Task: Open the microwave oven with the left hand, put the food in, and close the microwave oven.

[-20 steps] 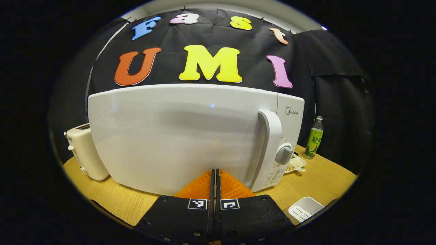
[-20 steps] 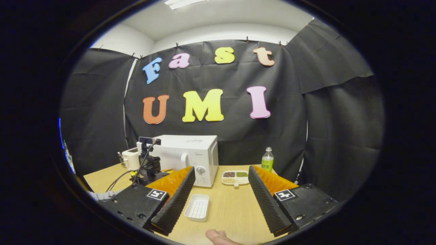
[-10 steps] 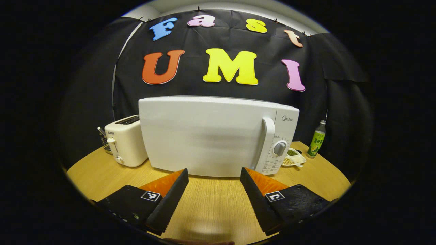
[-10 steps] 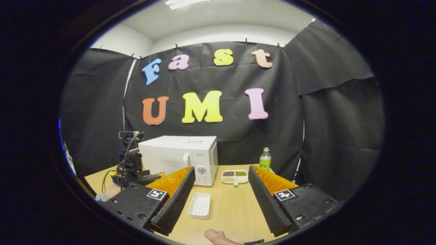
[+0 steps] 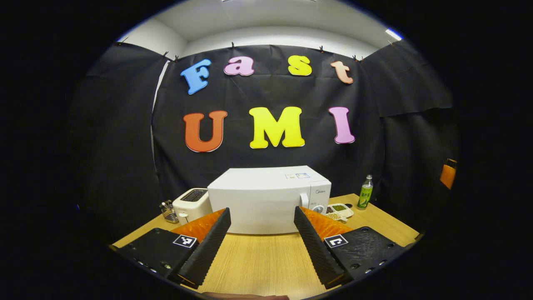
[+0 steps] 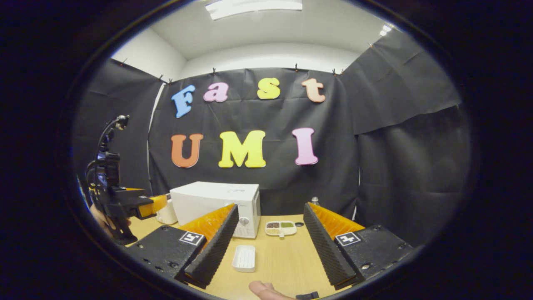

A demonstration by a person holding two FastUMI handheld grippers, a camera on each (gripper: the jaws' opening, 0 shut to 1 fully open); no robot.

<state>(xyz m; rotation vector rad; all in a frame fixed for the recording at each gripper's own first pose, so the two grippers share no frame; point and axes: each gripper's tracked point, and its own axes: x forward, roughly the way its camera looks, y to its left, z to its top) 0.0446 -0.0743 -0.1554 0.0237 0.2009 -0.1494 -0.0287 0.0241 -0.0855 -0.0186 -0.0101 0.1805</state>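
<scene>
Moved: the left tool point(image 5: 260, 246) has drawn back from the microwave oven point(image 5: 266, 200), which a second ago bulked large against its pressed-together fingers and now sits small at the centre of the left gripper view; the door looks shut.
Left tool: fingers spread wide, nothing between them, bare desk point(image 5: 262, 262) below; in the right gripper view it hangs raised at the left edge point(image 6: 125, 202), a hand behind it.
Right tool: spread and empty point(image 6: 270, 246), low over the desk in the lower centre of its own view.
Microwave oven: a white box on the far side of the desk, left of centre in the right gripper view point(image 6: 212, 202), dial and upright handle point(image 5: 304, 201) at its right side.
Food: a divided dish point(image 6: 281, 228) of grains and beans just right of the oven; whether this is the food meant, I cannot tell.
Nearby: a white tray point(image 6: 244, 258) on the desk in front, a toaster point(image 5: 189, 204) left of the oven, a green bottle point(image 5: 365, 198) to the right.
Handling, as judged: the door is stiff and hinged and the smooth handle probably slippery, so pinch it mid-height. The dish is likely light and rigid but easily spilled; grip the rim and keep it level.
</scene>
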